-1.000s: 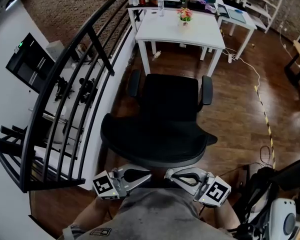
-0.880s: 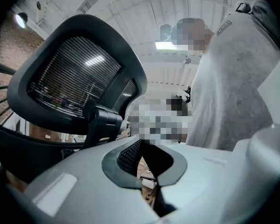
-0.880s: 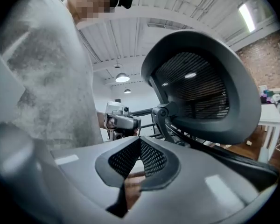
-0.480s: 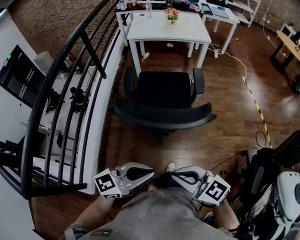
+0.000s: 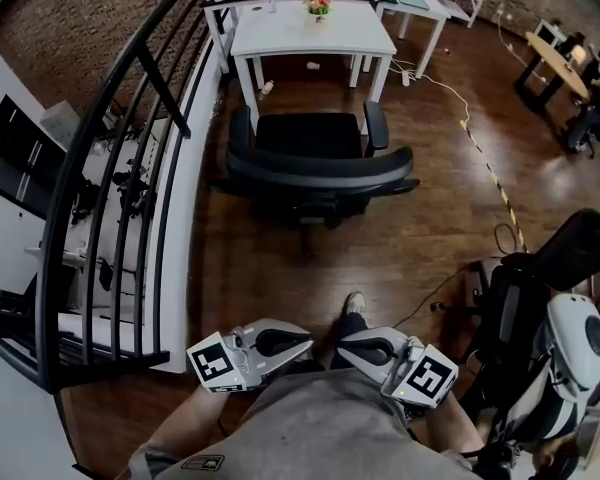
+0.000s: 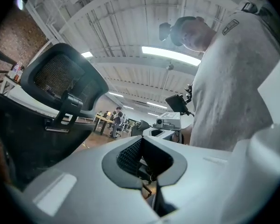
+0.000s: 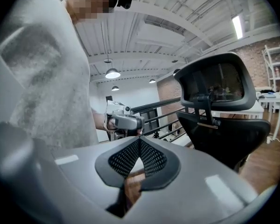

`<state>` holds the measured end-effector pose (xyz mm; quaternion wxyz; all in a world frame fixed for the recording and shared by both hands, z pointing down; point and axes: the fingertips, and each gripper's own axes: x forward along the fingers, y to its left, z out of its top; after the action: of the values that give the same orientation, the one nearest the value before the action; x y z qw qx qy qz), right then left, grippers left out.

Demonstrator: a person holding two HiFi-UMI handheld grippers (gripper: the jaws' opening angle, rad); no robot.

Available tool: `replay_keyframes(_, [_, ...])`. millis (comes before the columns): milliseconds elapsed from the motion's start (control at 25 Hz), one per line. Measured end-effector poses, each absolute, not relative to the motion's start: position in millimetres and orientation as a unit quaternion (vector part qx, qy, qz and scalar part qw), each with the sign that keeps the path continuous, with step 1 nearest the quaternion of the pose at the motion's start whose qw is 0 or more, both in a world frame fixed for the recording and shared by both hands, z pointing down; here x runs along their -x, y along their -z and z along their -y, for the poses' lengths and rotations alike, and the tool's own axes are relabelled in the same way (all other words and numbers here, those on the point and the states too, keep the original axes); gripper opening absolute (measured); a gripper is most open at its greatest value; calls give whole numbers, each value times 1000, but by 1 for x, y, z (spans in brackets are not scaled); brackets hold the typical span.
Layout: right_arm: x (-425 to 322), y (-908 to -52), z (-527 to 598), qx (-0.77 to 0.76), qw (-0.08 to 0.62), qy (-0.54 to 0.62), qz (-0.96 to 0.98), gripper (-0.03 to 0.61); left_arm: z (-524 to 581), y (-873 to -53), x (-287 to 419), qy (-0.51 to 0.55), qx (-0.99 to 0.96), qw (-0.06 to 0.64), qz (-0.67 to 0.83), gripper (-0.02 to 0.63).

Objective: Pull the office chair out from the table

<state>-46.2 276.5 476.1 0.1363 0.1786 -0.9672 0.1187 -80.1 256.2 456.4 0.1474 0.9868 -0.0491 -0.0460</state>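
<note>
The black mesh-backed office chair (image 5: 320, 163) stood on the dark wooden floor (image 5: 420, 238), clear of the white rectangular counter (image 5: 310, 33), so the pull looked done, while the left tool (image 5: 306, 340) and right tool (image 5: 344, 348) sat closed and empty, well apart from it.

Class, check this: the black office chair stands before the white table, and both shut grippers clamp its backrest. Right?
No. The left gripper and right gripper are shut but empty, apart from the office chair, as the head view shows. It does stand before the white table.
</note>
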Motion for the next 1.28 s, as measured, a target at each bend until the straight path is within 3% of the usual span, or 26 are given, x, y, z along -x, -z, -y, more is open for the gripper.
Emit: replay_keyframes(1280, [-67,-495,-274,-84,127,-117,982,6,-256,-466,-44,21,-981,161,101,0])
